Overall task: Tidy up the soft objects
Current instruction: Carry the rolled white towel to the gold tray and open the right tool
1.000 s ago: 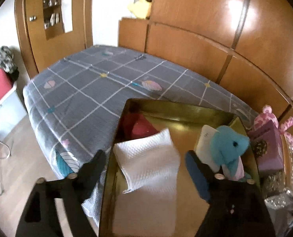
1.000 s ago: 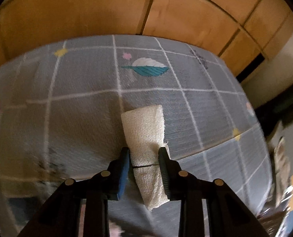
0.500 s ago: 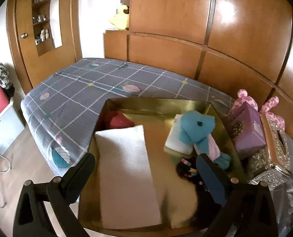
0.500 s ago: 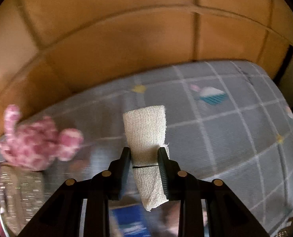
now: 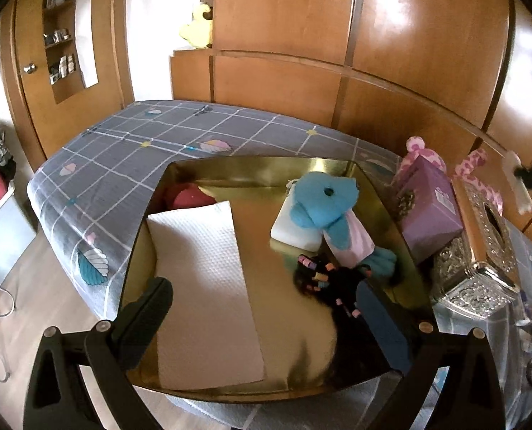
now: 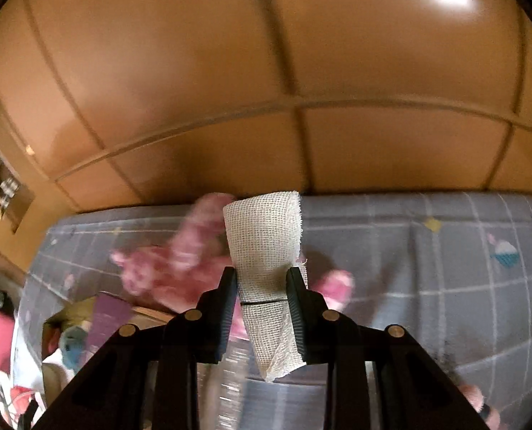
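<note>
One roll of white gauze (image 6: 264, 247) is what we carry just now, pinched about its middle between the pads of the right gripper (image 6: 262, 288), jaws drawn in close around it. Both ends stick out past the fingers, the upper end standing clear above them, the looser lower end hanging below. We hold it mid-length, we judge, so the soft roll neither droops nor unwinds on the way. It hangs in the air above the grey checked bedspread (image 6: 445, 251), with a blurred pink plush toy (image 6: 180, 261) behind it.

The left gripper (image 5: 266, 304) stands spread as wide as it goes and holds nothing; it hovers over the near end of the gold tray (image 5: 259, 166), probably to stay out of the way while leaving the tray's bare middle free for the roll.

The tray rests on the bed and already holds several soft things: a folded white towel (image 5: 201, 286) along its left side, a red item (image 5: 187, 195) tucked in the far left corner, a blue plush animal (image 5: 323, 204) lying over a white pad (image 5: 291, 231), and a dark bundle with coloured beads (image 5: 323, 276) near the front. Just beside the tray's right wall stand a purple box (image 5: 429, 211) and a silvery tissue box (image 5: 481, 251), outside it.
</note>
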### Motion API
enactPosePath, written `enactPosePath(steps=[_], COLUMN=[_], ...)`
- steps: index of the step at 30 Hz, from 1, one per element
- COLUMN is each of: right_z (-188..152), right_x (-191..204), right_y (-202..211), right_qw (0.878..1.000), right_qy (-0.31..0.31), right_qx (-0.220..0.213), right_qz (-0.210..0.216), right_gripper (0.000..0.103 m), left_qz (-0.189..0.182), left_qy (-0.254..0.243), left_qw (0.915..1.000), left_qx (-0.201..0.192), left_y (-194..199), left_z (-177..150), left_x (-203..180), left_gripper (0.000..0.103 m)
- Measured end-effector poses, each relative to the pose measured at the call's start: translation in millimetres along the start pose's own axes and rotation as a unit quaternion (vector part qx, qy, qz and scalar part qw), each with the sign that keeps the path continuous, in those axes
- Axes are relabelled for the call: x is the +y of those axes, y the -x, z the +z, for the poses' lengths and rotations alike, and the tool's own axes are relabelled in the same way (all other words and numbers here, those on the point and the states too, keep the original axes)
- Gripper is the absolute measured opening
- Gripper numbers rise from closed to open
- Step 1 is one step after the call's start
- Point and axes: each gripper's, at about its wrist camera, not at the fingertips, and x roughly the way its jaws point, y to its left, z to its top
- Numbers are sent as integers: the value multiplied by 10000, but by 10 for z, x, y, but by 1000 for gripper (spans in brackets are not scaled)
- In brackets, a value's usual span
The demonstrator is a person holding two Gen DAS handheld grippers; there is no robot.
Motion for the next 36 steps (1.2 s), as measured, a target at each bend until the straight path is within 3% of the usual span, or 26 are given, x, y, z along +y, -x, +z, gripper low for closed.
enactPosePath(steps=[7,15,25,36], right_z=[-91,-635,-1375,-1925], right_x=[940,1869,2344,2601], right_y=[-91,-119,-191,-319], right_qw=[9940,9678,9380,9200], right_qy=[855,1936,2635,2851], right_qx=[-33,196,771,1305], right_qz=[677,1594,2117,2350], right_gripper=[27,27,28,30], left_qz=[77,171,234,301], left_qy=[27,72,261,462], left_qw=[9999,9997,9993,9981], left_qx=[-71,-134,-149,-274], left_y=[82,151,160,189], left_z=[-28,-59,-68,-74], left_x=[-5,61,168,275], left_gripper=[103,103,103,103])
